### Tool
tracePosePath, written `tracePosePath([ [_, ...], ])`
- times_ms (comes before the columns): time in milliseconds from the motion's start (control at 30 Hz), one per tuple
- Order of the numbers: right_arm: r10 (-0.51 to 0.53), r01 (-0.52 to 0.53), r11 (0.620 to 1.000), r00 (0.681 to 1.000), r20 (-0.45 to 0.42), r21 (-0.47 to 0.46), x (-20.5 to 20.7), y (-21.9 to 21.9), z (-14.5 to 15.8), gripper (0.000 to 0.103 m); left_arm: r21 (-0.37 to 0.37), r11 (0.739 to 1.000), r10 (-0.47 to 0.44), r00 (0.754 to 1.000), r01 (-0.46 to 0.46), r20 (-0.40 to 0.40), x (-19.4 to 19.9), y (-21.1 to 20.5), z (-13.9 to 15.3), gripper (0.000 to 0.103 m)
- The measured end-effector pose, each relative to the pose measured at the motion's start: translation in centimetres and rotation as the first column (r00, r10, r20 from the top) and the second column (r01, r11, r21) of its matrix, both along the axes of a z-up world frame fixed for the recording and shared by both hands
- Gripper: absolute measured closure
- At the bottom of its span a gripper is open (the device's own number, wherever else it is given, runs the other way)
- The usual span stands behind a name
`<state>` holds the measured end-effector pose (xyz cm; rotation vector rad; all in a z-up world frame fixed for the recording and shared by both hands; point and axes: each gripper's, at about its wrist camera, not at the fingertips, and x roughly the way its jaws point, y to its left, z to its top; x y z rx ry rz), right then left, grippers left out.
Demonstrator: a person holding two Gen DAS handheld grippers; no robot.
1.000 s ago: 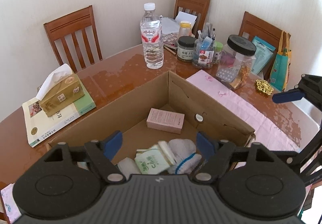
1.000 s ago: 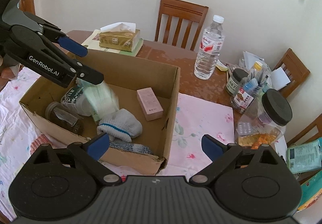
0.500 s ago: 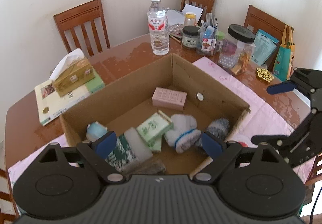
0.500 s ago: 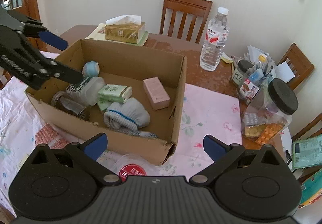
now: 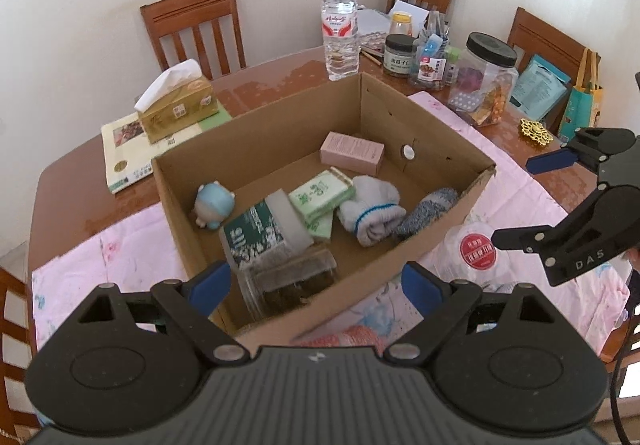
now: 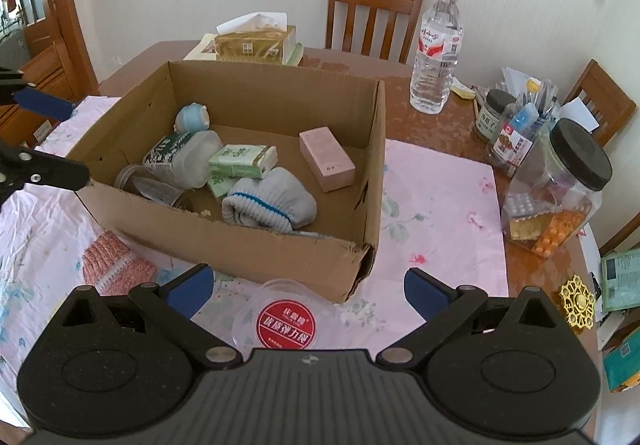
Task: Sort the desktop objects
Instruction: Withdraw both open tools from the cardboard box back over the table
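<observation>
Since a second ago the left gripper point(image 5: 316, 283) has drawn back from inside the cardboard box point(image 5: 440, 141), leaving a green tissue pack point(image 5: 322, 197) in it. Both grippers stand apart, empty; the right gripper point(image 6: 308, 291) hangs over a red-lidded container point(image 6: 286, 325) at the box's near corner. The box holds one pink carton point(image 6: 326, 159), one toy point(image 5: 212, 205), two socks point(image 5: 372, 213).

The cardboard box point(image 6: 256, 245) is matt brown paperboard, rough at its torn corner. The table point(image 5: 280, 73) is glossy varnished wood — it reflects light — and a thin pink cloth point(image 6: 440, 205) with a flower print covers part of it. The rolled socks point(image 6: 272, 201) are soft knitted fabric. The water bottle point(image 6: 436, 53) and the big jar point(image 6: 560, 189) are clear shiny plastic — the jar lid is matt black.
</observation>
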<state>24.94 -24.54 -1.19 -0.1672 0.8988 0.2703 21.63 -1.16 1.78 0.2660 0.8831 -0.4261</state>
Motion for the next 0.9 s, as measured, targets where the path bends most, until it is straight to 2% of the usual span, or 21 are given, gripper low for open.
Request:
tracePosePath([
  [233, 0.012, -0.012, 1.000, 1.000, -0.023, -0.013, -0.6, 0.0, -1.3, 0.000, -0.039, 0.997, 0.060, 0.998, -0.062, -0.036, -2.1, 0.5, -1.3, 0.011],
  [467, 0.002, -0.002, 1.000, 0.999, -0.043, 0.006, -1.3, -0.5, -2.2, 0.000, -0.035, 0.992, 0.120, 0.991, -0.123, -0.058, -4.1, 1.1, -3.0, 0.011],
  [667, -0.062, 0.063, 0.998, 0.996, -0.060, 0.023, -2.1, -0.7, -2.8, 0.000, -0.003, 0.990, 0.143, 0.988, -0.143, -0.063, -6.0, 1.6, -5.2, 0.011],
  [733, -0.081, 0.085, 0.995, 0.994, -0.069, 0.052, -2.3, -0.8, -3.0, 0.000, 0.001, 0.989, 0.149, 0.985, -0.149, -0.089, -6.5, 1.7, -6.1, 0.011],
  [900, -0.136, 0.140, 0.989, 0.988, -0.072, 0.047, -2.4, -0.5, -3.6, 0.000, 0.016, 0.991, 0.136, 0.984, -0.135, -0.114, -7.8, 1.3, -7.5, 0.011],
])
